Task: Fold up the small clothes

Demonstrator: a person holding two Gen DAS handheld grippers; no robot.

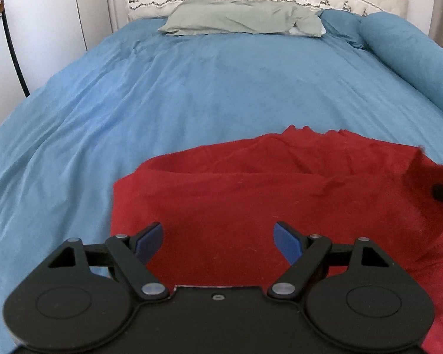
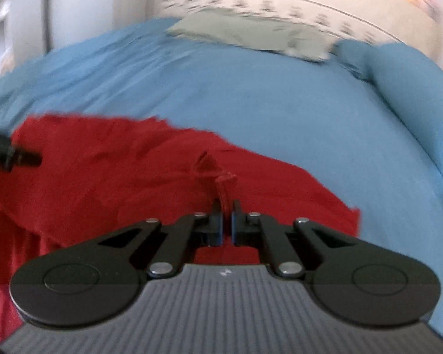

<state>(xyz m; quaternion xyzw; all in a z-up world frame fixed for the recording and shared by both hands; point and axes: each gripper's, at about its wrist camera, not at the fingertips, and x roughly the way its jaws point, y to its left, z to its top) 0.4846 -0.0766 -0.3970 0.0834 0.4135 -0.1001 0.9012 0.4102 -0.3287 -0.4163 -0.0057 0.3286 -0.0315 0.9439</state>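
Your red garment (image 1: 251,194) lies spread on the blue bedspread (image 1: 192,88) at the near end of the bed, with a fold running across it. Your left gripper (image 1: 218,242) hangs over its near part with the fingers (image 1: 286,243) spread wide and nothing between them. Your right gripper (image 2: 226,218) has its fingers (image 2: 217,221) pinched together on a raised tuft of the red garment near its right edge. A green pillow (image 1: 242,17) lies at the head of the bed.

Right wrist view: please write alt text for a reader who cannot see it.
The right tool is shut on a pinched fold of a red garment lying on a blue bedcover. A grey-green pillow lies at the headboard.
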